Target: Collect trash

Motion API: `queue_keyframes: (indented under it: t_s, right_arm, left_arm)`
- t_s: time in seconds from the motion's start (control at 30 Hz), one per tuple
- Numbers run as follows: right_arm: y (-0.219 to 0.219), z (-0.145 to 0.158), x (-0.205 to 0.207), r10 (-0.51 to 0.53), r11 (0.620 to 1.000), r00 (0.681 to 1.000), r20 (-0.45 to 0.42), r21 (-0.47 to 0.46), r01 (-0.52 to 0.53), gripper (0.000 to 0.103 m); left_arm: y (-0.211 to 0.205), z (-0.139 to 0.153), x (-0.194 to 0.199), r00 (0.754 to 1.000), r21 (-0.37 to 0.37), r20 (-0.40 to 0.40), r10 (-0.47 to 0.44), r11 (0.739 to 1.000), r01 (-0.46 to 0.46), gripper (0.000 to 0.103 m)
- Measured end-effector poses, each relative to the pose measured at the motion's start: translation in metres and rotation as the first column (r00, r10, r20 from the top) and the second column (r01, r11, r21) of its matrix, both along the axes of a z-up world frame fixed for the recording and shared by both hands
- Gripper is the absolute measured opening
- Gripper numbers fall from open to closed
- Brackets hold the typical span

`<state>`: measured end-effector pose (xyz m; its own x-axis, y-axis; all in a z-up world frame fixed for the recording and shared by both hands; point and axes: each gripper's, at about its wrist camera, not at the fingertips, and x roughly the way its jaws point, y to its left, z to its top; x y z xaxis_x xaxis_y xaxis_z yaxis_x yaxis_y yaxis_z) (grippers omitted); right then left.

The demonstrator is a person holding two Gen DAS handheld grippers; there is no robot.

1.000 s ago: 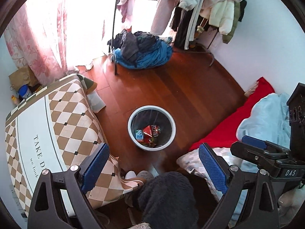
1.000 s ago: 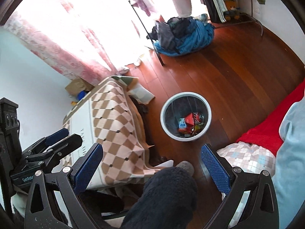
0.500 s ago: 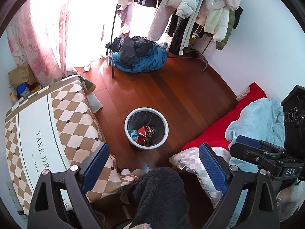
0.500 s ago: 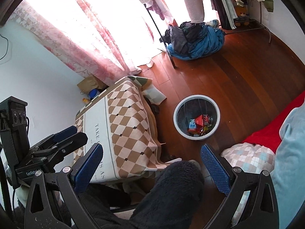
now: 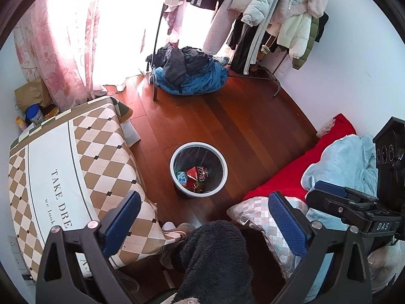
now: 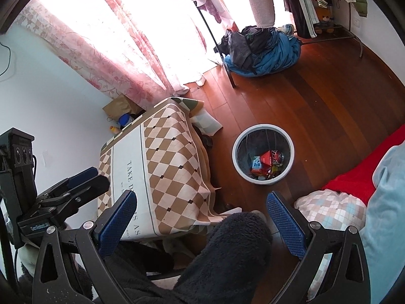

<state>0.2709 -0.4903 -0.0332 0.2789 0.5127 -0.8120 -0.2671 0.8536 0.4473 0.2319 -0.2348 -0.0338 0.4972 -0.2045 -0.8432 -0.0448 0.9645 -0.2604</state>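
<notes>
Bin [image 5: 198, 169] holds trash; diamond-cloth table [image 5: 63, 167] beside; both tools [image 5: 205, 221] [image 6: 202, 219] spread, empty.

Your trash bin [image 5: 198, 169] stands on the floor [image 5: 253, 126] between the covered table [image 5: 63, 172] and the bed [image 5: 336, 157], cans [image 5: 200, 173] inside.

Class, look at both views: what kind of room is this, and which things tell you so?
Probably a bedroom: bedding at the right, a rack of hanging coats, and a heap of clothes on the wooden floor.

Glossy reddish wood floor [image 5: 253, 126], smooth white plastic bin [image 5: 198, 168], matt checked cloth table cover [image 5: 76, 164].
</notes>
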Motion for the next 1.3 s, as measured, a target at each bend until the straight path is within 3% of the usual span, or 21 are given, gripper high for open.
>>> queue_keyframes:
  t_s: [1.3]
  right_arm:
    - [-0.0004,0.0039,-0.0004,0.036,0.999,0.999,-0.012,-0.031,-0.037,0.103]
  left_arm:
    - [-0.0029,0.0057,0.0011,0.999,-0.022,-0.024,-0.046,0.999,0.045,0.103]
